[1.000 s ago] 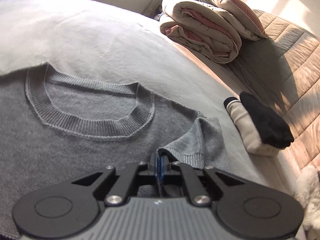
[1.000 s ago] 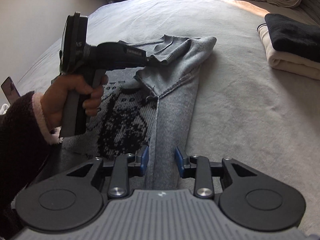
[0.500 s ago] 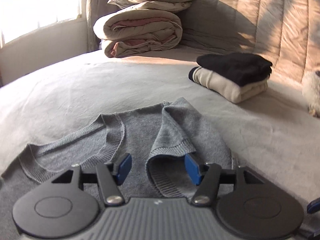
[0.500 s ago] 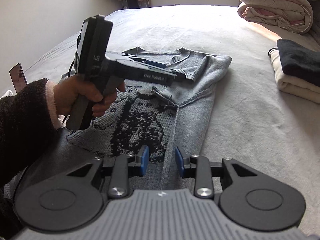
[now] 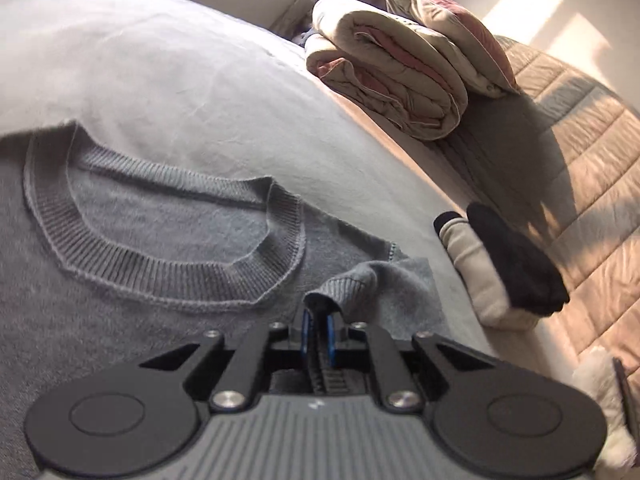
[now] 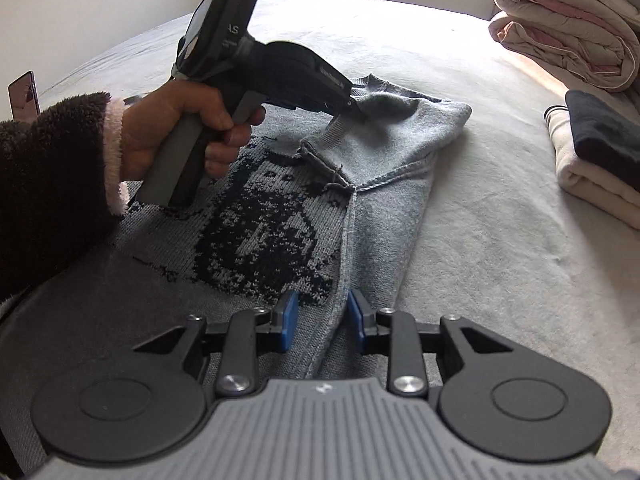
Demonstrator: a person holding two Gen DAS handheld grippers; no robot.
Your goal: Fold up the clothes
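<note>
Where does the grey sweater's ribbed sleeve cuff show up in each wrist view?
Left wrist: cuff low centre, at the tips of the left tongs.
Right wrist: cuff upper centre, under the left tongs.
Shared landmark: black garment on cream garment, right edge in both.

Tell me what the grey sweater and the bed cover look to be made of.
Sweater: soft matte knit, probably wool or acrylic; ribbed collar and a dark pattern knitted in. Bed cover: pale matte woven cloth, perhaps brushed cotton; fine creases, no sheen.
</note>
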